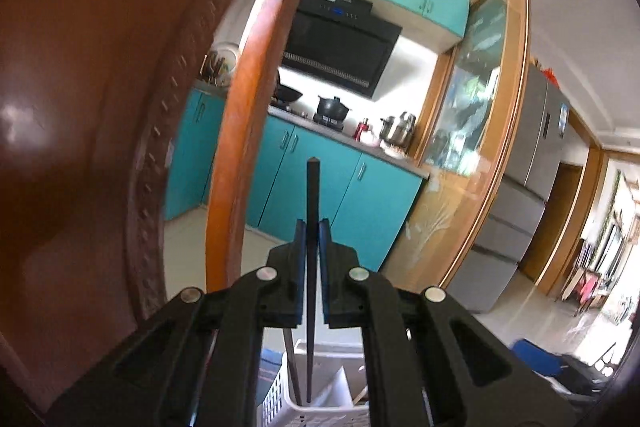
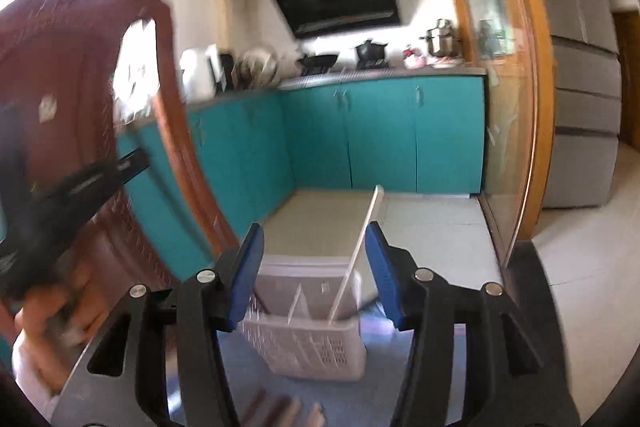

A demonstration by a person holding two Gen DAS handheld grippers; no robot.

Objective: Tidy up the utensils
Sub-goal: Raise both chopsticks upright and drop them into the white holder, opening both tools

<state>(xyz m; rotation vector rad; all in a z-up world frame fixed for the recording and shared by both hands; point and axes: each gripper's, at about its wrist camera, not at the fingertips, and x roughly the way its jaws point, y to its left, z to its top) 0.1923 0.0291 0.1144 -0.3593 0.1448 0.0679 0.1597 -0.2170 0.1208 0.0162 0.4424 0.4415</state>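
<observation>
The left gripper (image 1: 312, 227) clamps a dark chopstick (image 1: 312, 195) upright over the basket (image 1: 280, 395); the right gripper (image 2: 316, 231) gapes wide above it.

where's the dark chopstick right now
In the left wrist view, the dark chopstick stands upright, pinched in the left claw, its lower tip reaching down into the white slotted basket directly below.

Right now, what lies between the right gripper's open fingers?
In the right wrist view, the white basket and a white chopstick standing in it, leaning toward the right gripper.
</observation>
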